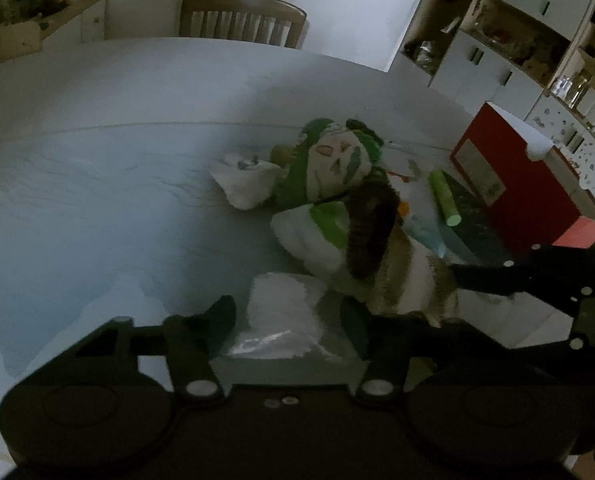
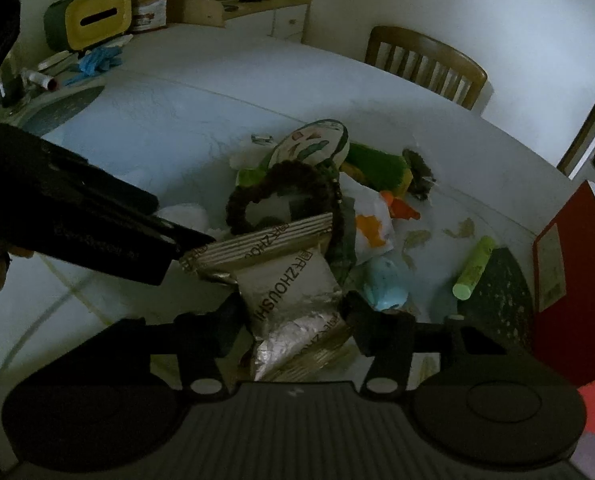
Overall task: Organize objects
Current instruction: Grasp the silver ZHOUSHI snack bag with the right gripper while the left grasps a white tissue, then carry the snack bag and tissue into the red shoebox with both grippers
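A heap of small objects lies on the white table (image 1: 97,168). In the right wrist view my right gripper (image 2: 293,320) has its fingers either side of a silver and brown snack packet (image 2: 293,292), which stands between them. Behind it lie a dark bead bracelet (image 2: 281,188), a painted green-and-white toy (image 2: 317,144), a light blue item (image 2: 385,284) and a green tube (image 2: 473,268). In the left wrist view my left gripper (image 1: 289,320) has its fingers around a white wrapped pack (image 1: 285,312). The same toy (image 1: 337,156) and tube (image 1: 443,198) lie beyond.
A red box (image 1: 517,184) stands at the table's right edge, also in the right wrist view (image 2: 569,272). A wooden chair (image 1: 241,20) is behind the table. A yellow-and-green tissue box (image 2: 89,16) and blue gloves (image 2: 97,60) sit at the far left.
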`<state>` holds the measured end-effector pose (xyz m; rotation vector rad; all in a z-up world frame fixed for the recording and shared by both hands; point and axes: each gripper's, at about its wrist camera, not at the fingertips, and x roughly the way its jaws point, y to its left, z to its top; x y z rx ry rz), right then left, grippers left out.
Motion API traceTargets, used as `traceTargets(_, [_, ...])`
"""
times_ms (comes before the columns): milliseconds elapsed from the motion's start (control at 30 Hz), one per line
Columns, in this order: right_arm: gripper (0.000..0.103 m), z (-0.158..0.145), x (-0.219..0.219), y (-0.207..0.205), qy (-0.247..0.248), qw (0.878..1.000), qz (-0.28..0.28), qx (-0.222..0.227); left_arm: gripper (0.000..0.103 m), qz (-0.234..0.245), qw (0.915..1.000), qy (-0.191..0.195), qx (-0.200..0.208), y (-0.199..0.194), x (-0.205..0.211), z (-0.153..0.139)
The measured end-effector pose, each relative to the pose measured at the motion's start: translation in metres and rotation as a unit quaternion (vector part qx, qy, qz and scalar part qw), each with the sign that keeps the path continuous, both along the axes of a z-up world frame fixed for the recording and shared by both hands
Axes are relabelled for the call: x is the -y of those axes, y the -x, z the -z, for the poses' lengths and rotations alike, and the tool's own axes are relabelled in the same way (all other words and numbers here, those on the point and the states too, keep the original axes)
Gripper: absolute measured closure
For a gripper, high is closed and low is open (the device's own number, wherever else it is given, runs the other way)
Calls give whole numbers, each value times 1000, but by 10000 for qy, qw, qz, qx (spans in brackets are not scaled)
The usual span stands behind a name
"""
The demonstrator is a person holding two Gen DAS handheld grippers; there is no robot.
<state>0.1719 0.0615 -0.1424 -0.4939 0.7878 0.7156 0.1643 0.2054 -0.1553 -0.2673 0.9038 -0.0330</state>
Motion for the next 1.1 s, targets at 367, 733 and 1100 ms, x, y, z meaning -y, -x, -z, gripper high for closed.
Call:
traceTargets(367, [53,-5,10,7,-96,9988,443,-204,70,-39,9995,306,22,7,0,-4])
traceTargets(733, [53,-42,36,16,-580,9930,956,-385,70,134,9981,468,371,18,4,-44])
traceTargets(1100, [53,-91,70,1,-630,9854,1566,-239,70,295,9977,382,478,-9,31,-92])
